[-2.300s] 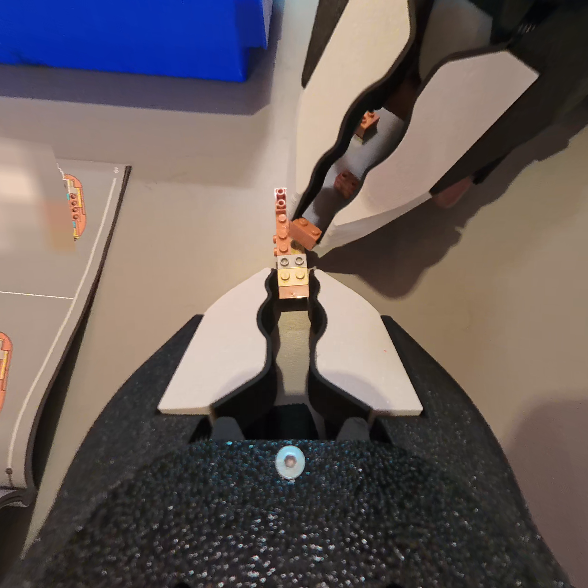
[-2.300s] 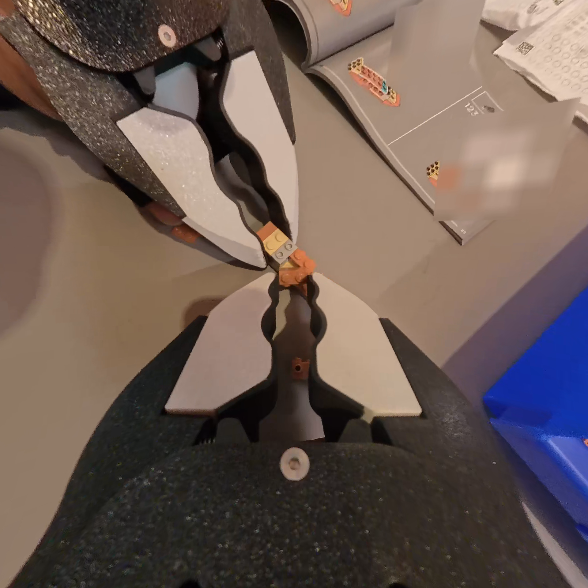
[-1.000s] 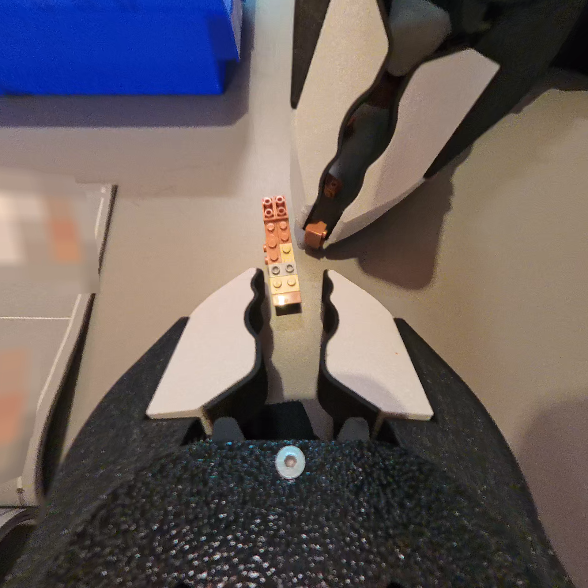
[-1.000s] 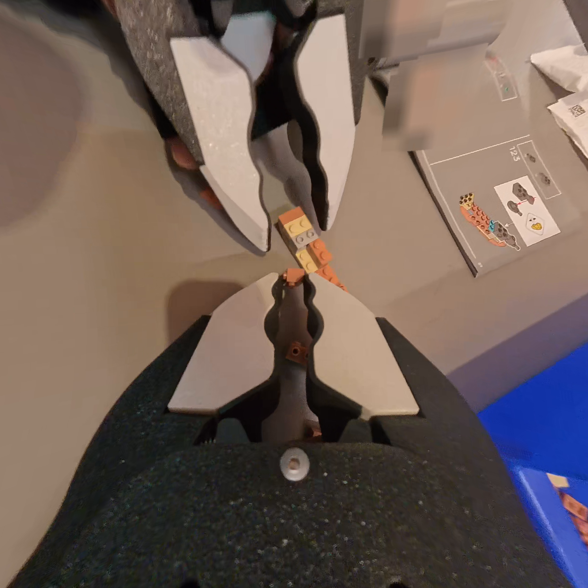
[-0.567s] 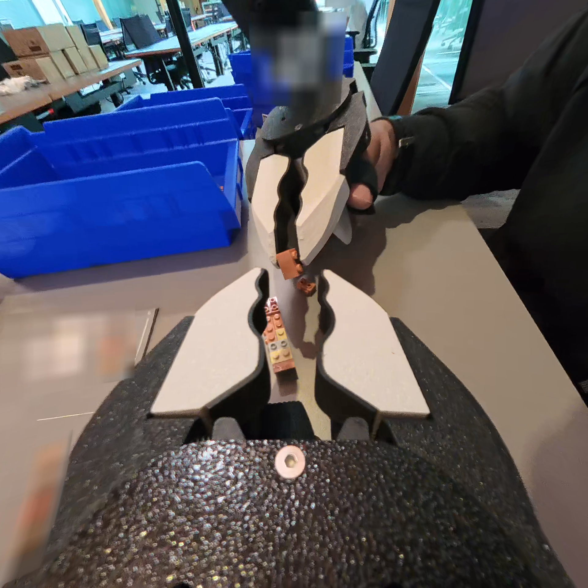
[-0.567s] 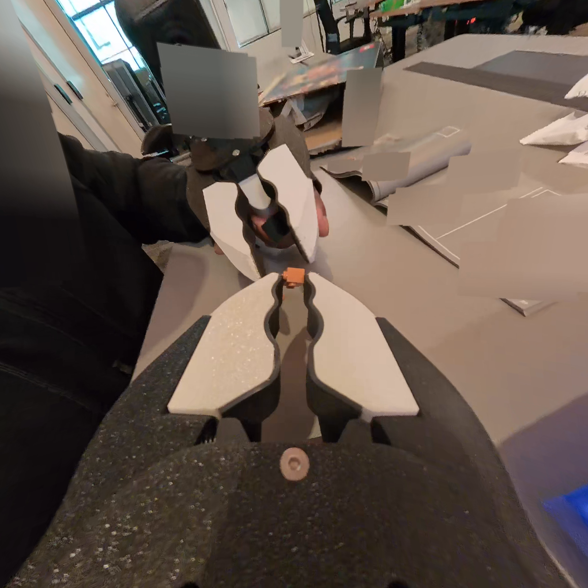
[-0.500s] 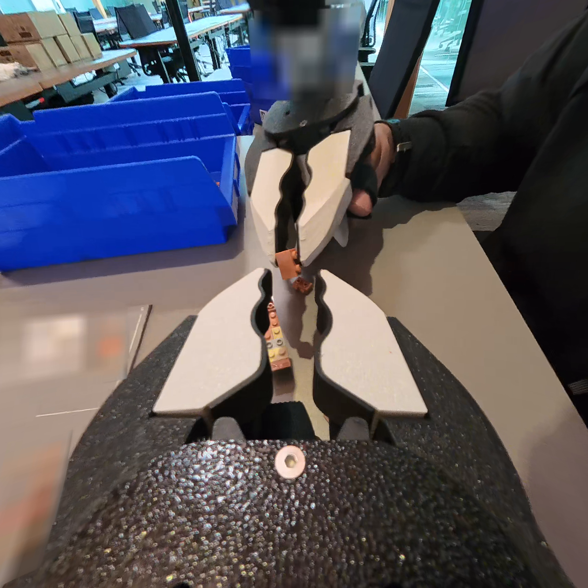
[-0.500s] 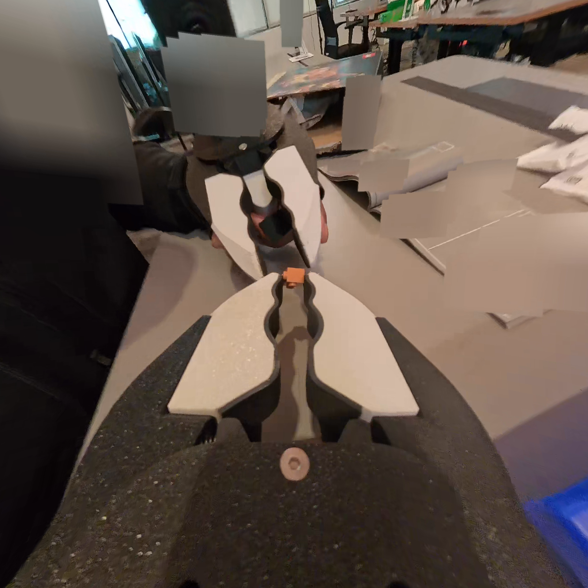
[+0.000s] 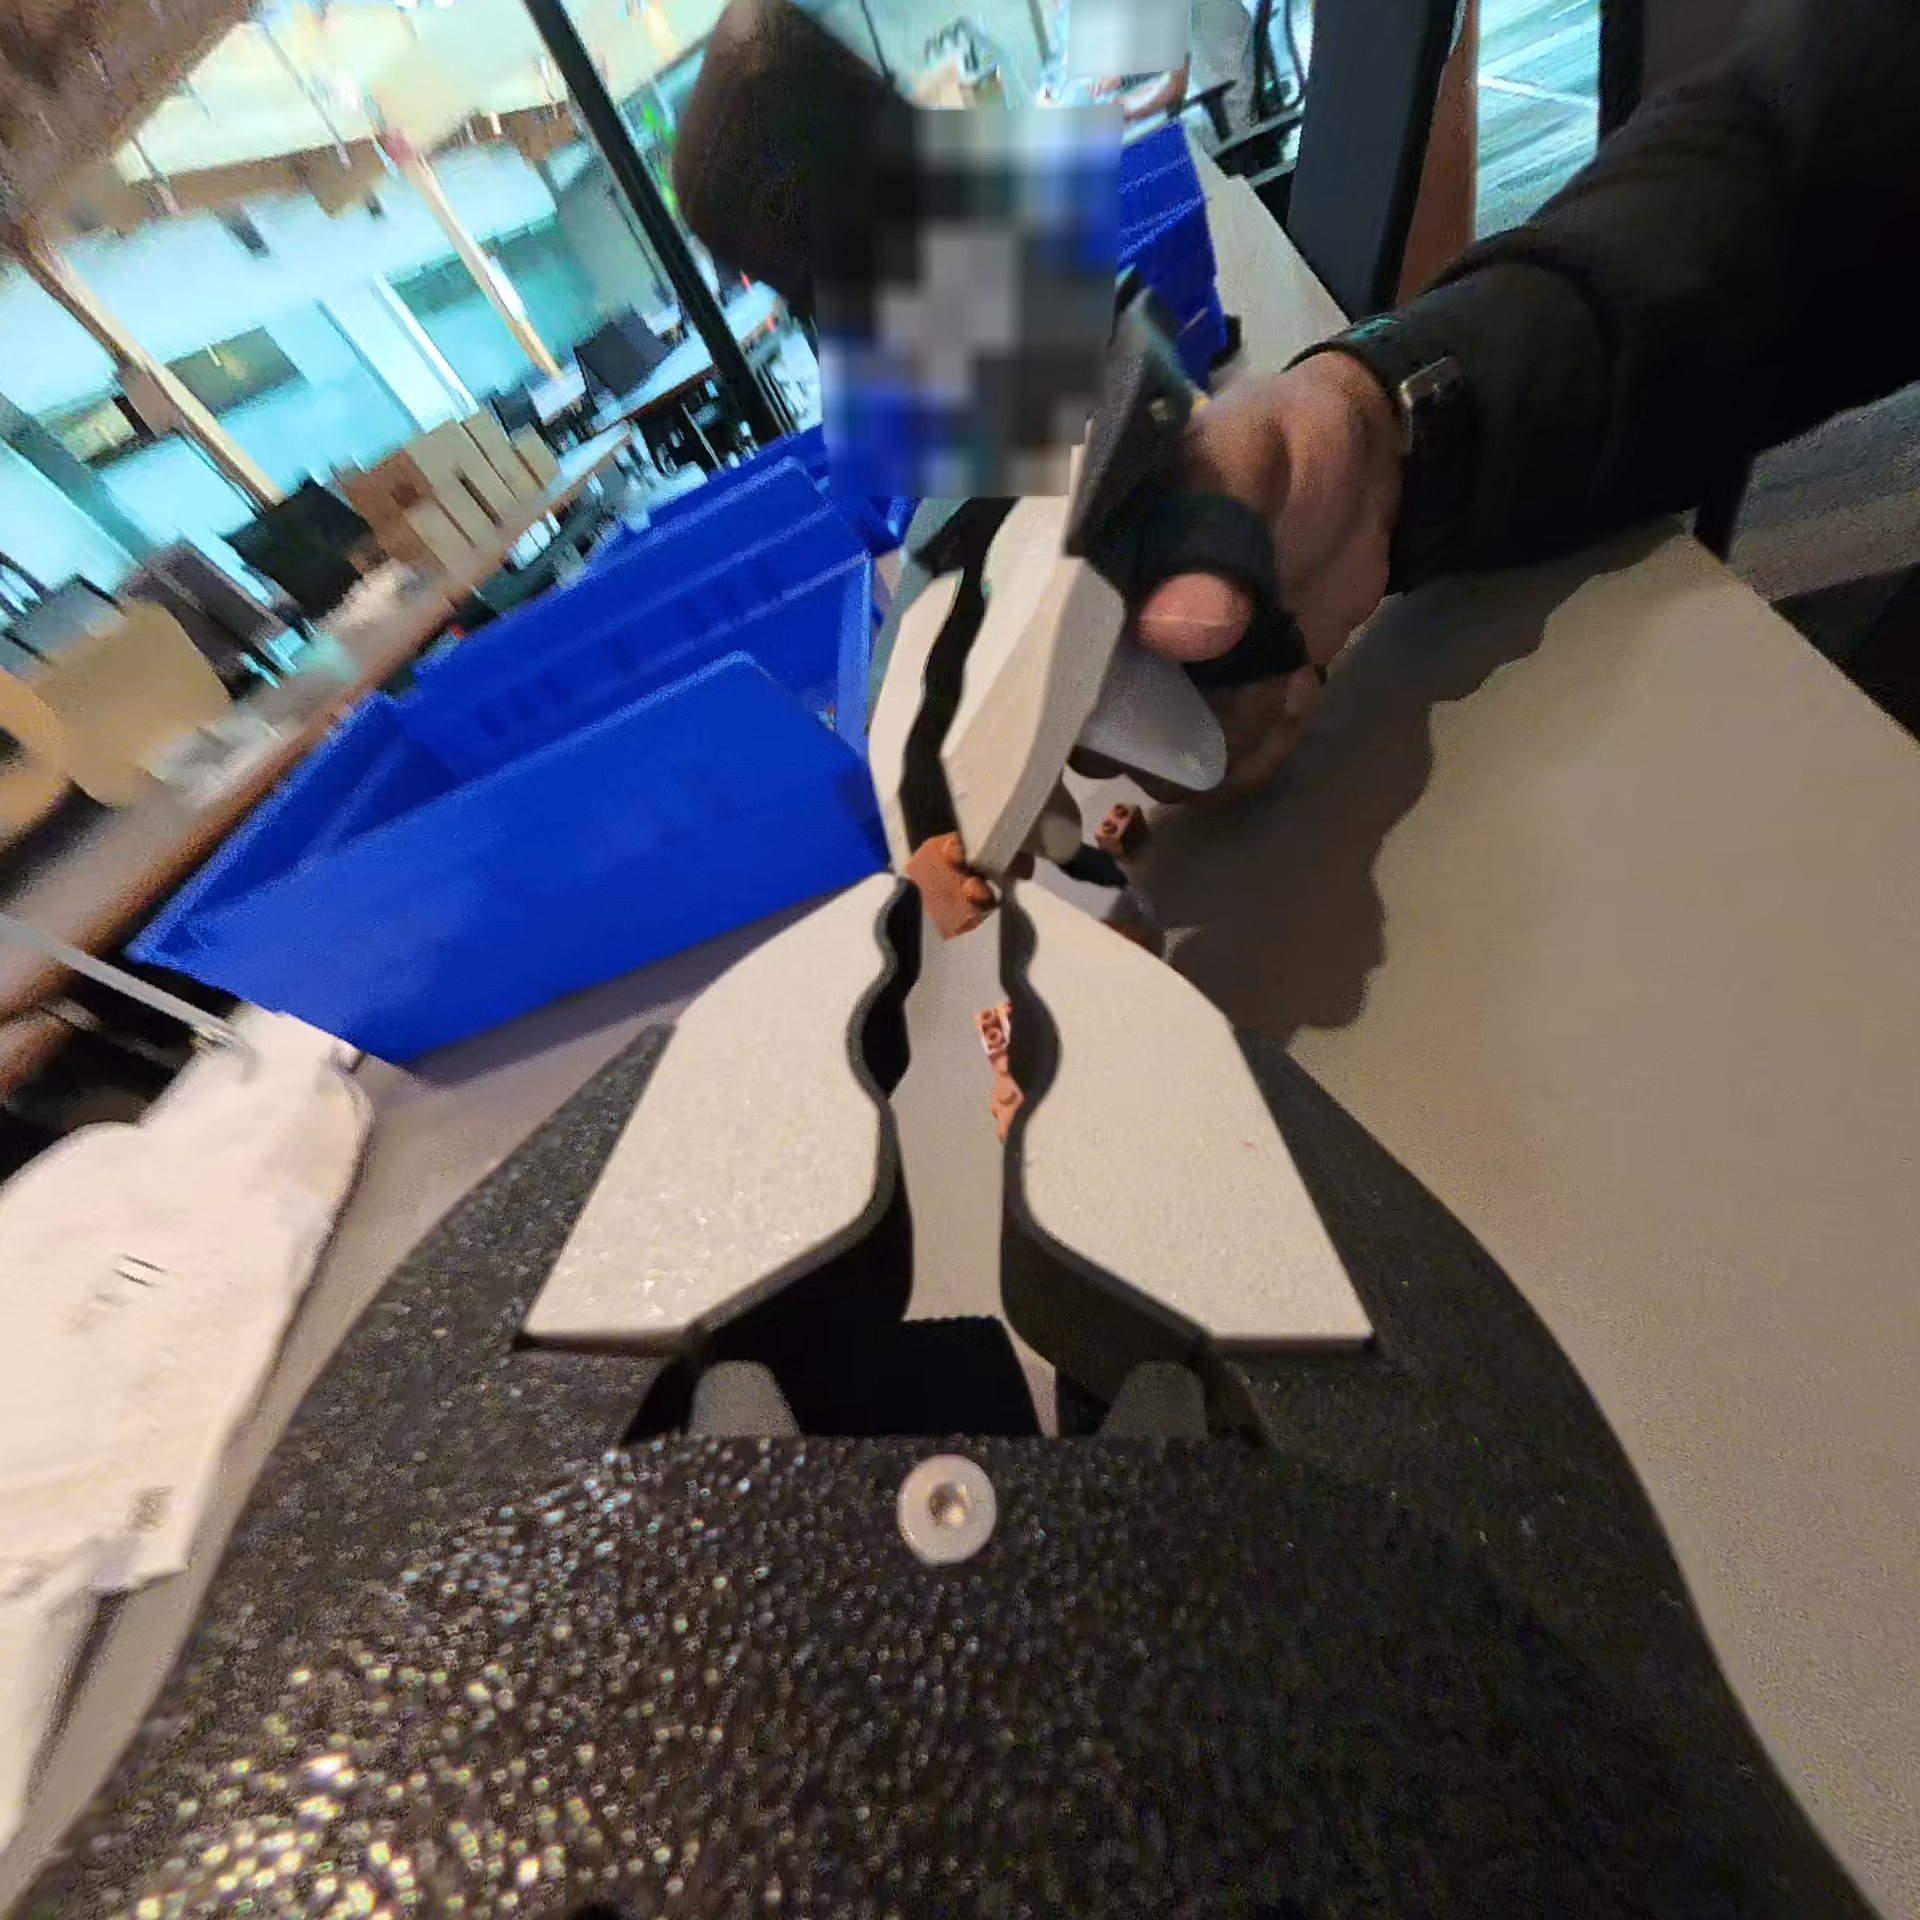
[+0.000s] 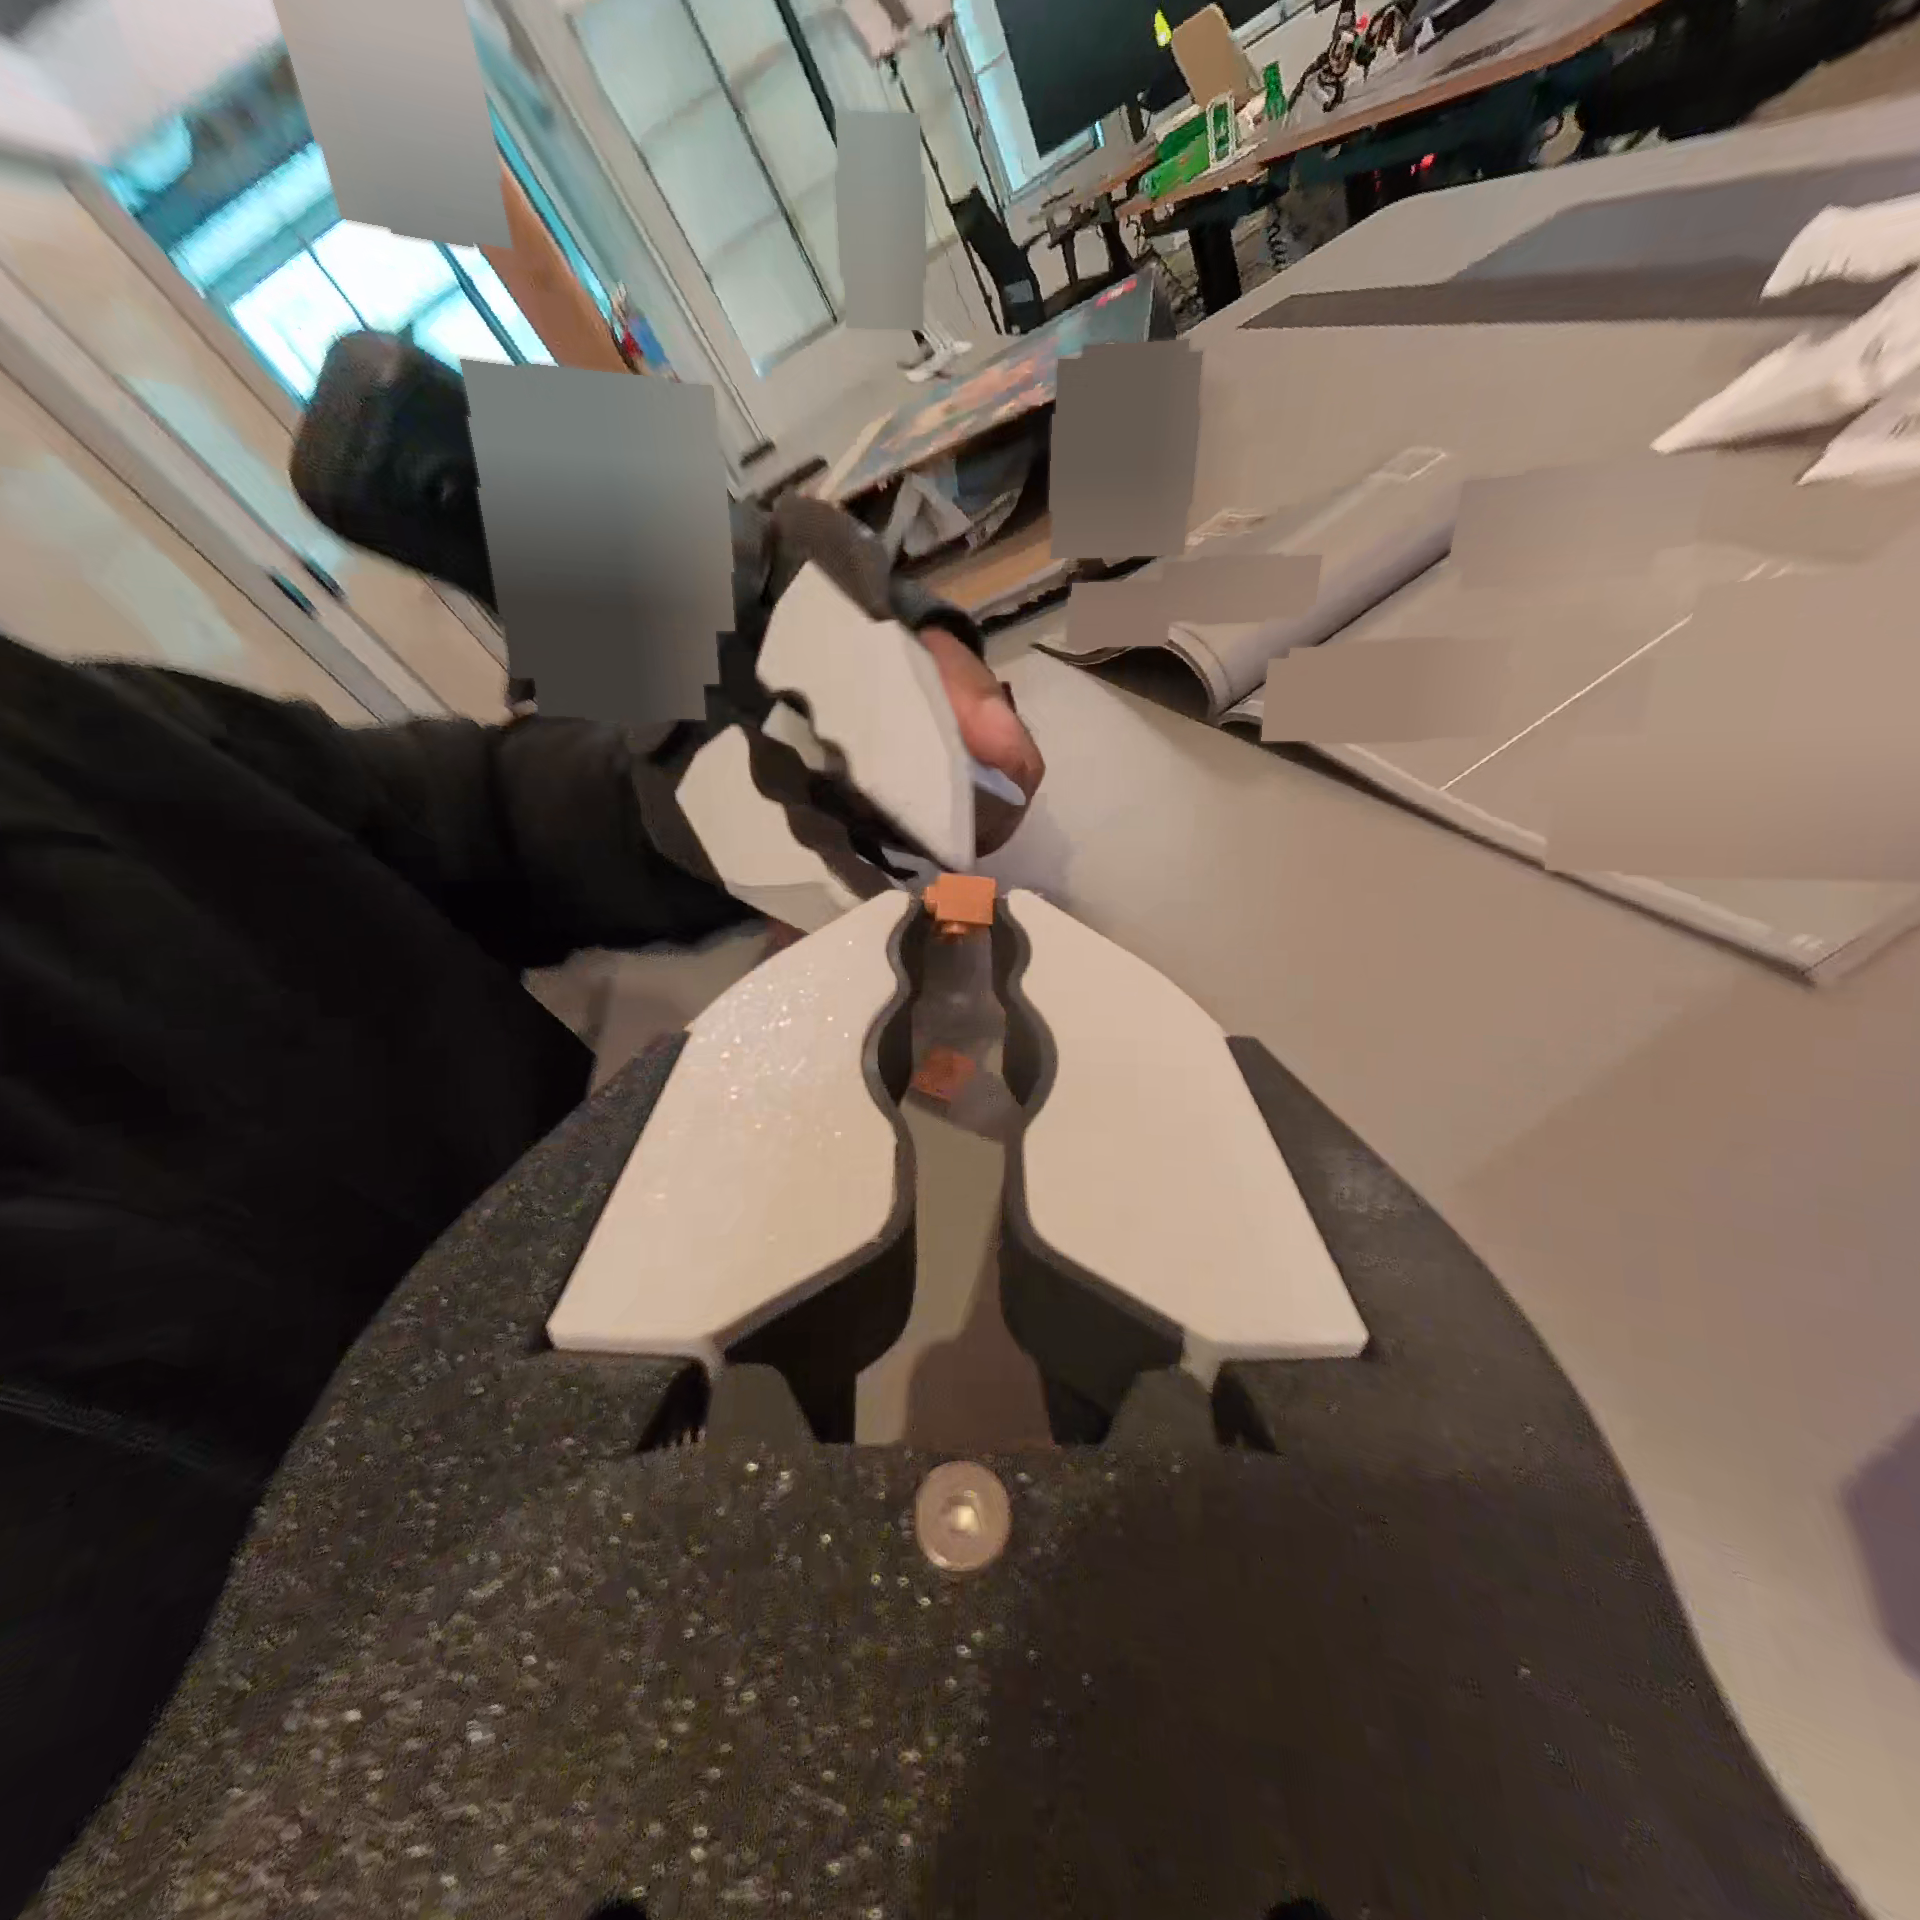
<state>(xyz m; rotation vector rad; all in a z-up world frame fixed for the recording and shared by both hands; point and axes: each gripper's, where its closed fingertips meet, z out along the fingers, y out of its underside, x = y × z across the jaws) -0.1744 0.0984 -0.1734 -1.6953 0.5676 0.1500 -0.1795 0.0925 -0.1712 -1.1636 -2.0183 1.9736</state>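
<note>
While clamped: right tool (image 10: pixel 958 914), brown brick (image 10: pixel 962 902)

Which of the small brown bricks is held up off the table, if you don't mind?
The brick pinched at the right claw's tips. The other loose brown brick lies on the table beside the hand.

Right gripper (image 10: pixel 958 914) clamped small brown brick (image 10: pixel 962 902) at tips; left gripper (image 9: pixel 951 914) narrow, nothing gripped (tips nearly touching).

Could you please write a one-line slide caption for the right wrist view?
Right gripper pinching a small orange-brown brick in its fingers, facing the left gripper.
</note>
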